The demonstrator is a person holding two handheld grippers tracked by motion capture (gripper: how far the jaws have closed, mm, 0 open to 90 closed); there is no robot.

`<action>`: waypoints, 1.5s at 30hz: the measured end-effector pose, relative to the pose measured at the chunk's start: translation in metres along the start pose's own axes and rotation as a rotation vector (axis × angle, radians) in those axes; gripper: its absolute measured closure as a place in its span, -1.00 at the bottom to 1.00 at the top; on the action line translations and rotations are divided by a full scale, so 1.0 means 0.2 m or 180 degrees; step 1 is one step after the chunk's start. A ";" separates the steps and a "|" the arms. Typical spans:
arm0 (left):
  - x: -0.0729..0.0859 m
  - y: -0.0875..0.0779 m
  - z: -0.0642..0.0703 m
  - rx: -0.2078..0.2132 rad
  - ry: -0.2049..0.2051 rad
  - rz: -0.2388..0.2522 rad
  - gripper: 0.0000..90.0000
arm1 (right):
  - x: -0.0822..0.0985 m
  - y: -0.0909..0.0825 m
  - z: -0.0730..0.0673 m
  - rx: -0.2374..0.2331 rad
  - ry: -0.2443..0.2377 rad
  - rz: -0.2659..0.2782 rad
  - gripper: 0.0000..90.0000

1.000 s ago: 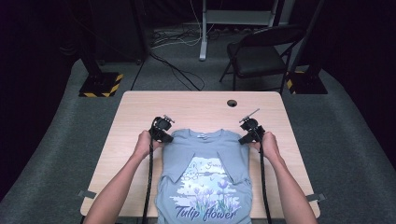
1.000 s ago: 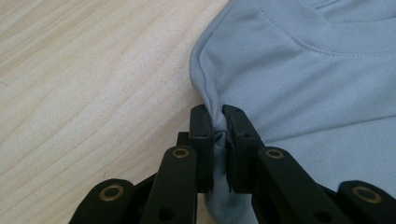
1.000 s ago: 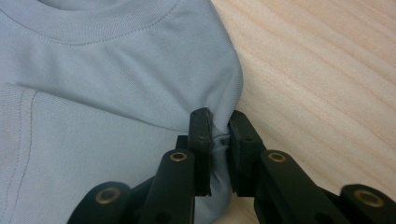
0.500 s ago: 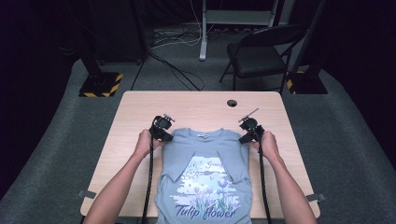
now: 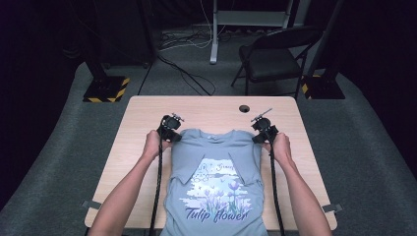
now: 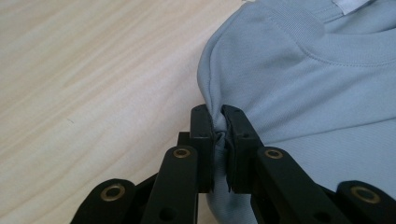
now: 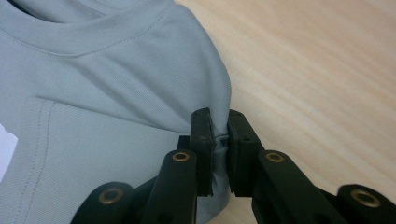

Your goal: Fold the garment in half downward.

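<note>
A light blue T-shirt (image 5: 216, 172) with a tulip print and the words "Tulip flower" lies face up on the wooden table (image 5: 137, 118), both sleeves folded in over the chest. My left gripper (image 5: 172, 133) is shut on the T-shirt's left shoulder edge; in the left gripper view the grey-blue T-shirt (image 6: 299, 79) cloth is pinched between the left gripper's (image 6: 219, 130) pads. At the other shoulder my right gripper (image 5: 261, 135) is shut the same way, and the right gripper (image 7: 219, 135) pads squeeze a fold of the T-shirt (image 7: 107, 93). The collar lies between the two grippers.
A round cable hole (image 5: 244, 108) is in the table beyond the collar. Bare wood lies on both sides of the shirt and toward the far edge. A folding chair (image 5: 275, 54) and stand bases (image 5: 105, 88) are on the floor behind the table.
</note>
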State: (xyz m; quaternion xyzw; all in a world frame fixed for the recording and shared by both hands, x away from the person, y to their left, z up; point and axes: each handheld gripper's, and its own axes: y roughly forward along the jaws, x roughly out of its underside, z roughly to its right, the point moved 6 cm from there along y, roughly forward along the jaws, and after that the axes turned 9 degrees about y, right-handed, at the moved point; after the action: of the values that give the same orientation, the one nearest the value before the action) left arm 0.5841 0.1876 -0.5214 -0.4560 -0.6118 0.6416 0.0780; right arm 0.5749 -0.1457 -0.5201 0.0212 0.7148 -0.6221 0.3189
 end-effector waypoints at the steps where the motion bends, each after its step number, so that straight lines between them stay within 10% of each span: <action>1: -0.01 -0.01 -0.01 -0.0022 -0.0002 0.0014 0.84 | -0.01 -0.01 0.00 0.0026 -0.0004 0.0037 0.84; 34: -0.33 -0.35 -0.15 -0.0527 -0.0096 0.0710 0.84 | -0.24 -0.36 0.04 0.0496 0.0009 0.1097 0.85; 45: -0.21 -0.45 -0.08 -0.0372 -0.0034 0.0833 0.84 | -0.17 -0.53 -0.04 0.0346 -0.0092 0.1265 0.85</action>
State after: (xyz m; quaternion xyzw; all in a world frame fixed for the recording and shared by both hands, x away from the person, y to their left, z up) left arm 0.5774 0.1934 -0.4219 -0.5323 -0.5838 0.6120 -0.0363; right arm 0.5527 -0.1499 -0.4105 0.1700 0.6572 -0.5849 0.4440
